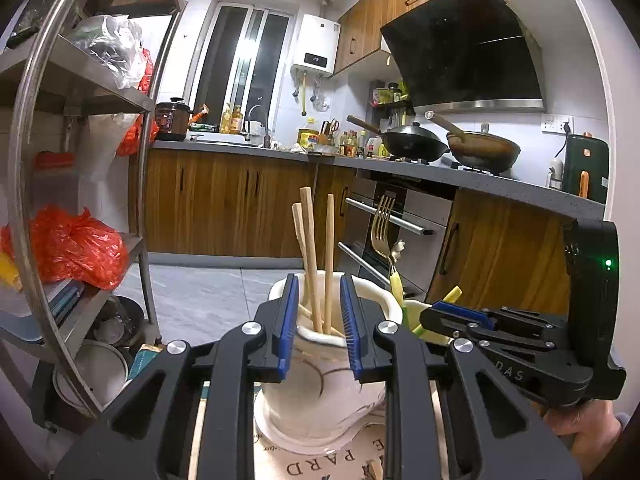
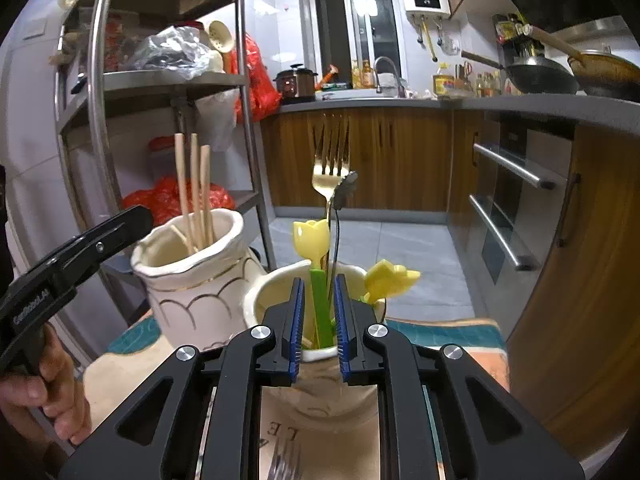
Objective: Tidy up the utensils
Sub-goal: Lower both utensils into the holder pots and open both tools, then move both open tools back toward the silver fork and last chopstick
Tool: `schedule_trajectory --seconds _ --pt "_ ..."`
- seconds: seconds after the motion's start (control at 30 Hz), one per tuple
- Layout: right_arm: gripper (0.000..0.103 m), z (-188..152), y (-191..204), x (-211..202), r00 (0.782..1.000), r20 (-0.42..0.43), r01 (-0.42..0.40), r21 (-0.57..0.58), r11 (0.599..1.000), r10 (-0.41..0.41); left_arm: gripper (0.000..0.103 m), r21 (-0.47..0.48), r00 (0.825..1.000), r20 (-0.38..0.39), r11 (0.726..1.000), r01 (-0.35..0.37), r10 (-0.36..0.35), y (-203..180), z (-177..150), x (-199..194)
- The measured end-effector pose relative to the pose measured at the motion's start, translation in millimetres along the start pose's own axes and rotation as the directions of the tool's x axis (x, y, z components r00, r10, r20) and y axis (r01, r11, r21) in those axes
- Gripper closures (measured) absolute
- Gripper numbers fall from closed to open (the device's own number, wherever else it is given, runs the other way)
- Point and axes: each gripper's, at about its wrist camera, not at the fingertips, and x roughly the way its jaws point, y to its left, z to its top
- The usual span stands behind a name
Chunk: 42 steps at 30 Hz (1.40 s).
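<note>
We see two cream vases side by side on a printed mat, each serving as a holder so that like goes with like. The left gripper (image 1: 319, 320) hovers over the chopstick vase (image 1: 320, 392), its jaws slightly spread around the wooden chopsticks (image 1: 316, 256) without pressing them. The right gripper (image 2: 319, 320), at three o'clock from it, stands likewise parted around the green-stemmed tulip pick (image 2: 320, 304) in the second vase (image 2: 320, 392), which also holds the gold fork (image 2: 330, 168). A loose fork (image 2: 285, 462) lies on the mat at six o'clock, unsorted.

Right tool (image 2: 319, 312) straddling green tulip utensil (image 2: 320, 304), cream holder (image 2: 260, 300)
</note>
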Motion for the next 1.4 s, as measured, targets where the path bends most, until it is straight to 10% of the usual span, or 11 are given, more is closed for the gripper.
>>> schedule_trajectory --seconds 0.83,1.4 --pt "0.08 -46 -7 -31 0.99 -0.137 -0.029 -0.027 0.999 0.025 0.075 0.0 0.981 -0.194 1.0 -0.021 0.021 -3 -67 -36" --pt "0.073 -96 0 -14 0.911 -0.392 -0.143 0.0 0.99 0.132 0.075 0.053 0.898 -0.436 0.994 0.097 -0.064 -34 -106 -18"
